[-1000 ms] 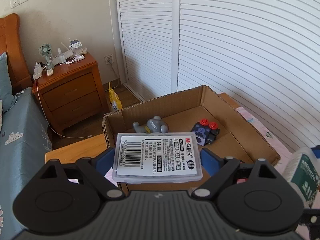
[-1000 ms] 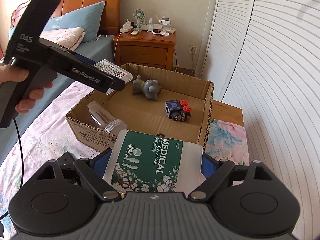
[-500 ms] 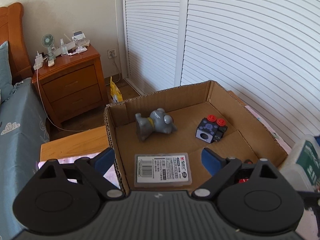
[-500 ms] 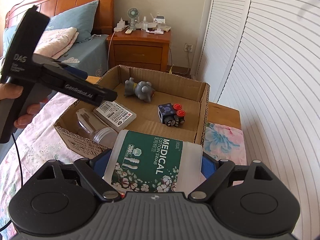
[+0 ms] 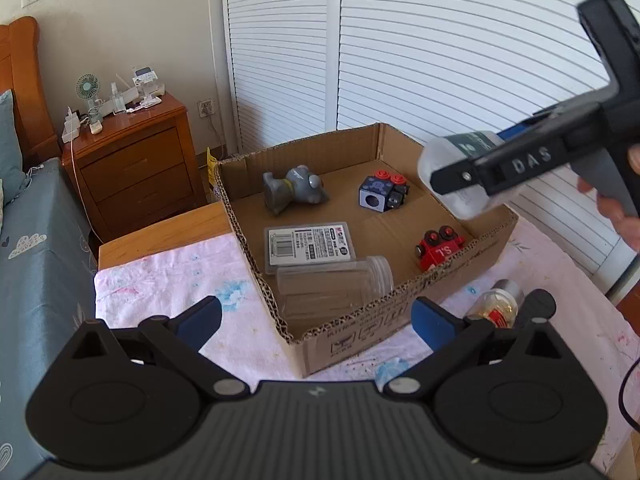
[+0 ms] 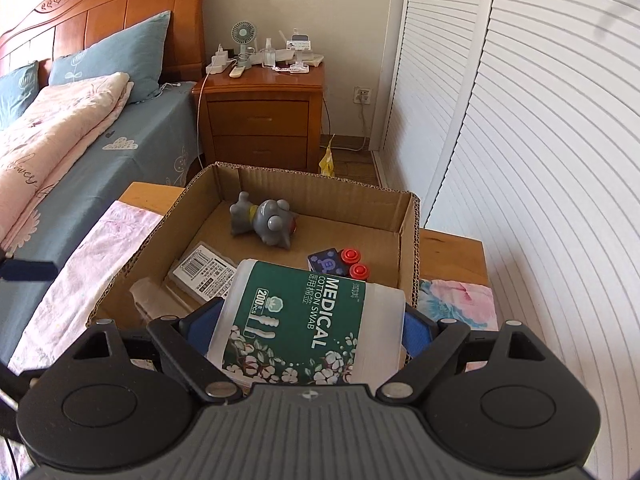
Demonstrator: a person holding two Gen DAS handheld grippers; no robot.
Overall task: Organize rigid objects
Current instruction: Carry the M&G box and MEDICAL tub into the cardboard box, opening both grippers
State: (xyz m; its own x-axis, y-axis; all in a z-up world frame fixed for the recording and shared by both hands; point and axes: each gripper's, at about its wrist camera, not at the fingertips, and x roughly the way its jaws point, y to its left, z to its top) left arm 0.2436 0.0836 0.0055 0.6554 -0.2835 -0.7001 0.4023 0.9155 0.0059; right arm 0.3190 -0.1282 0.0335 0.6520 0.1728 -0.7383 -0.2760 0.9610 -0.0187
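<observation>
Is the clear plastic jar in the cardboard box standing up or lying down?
Lying down. The clear plastic jar rests on its side along the cardboard box near wall.

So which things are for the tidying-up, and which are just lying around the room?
For the tidying:
cardboard box
cotton swab tub, held in the right hand-held gripper
grey toy
flat case
clear jar
red toy train
small bottle, outside the box

Just lying around:
nightstand
fan
pillow
</observation>
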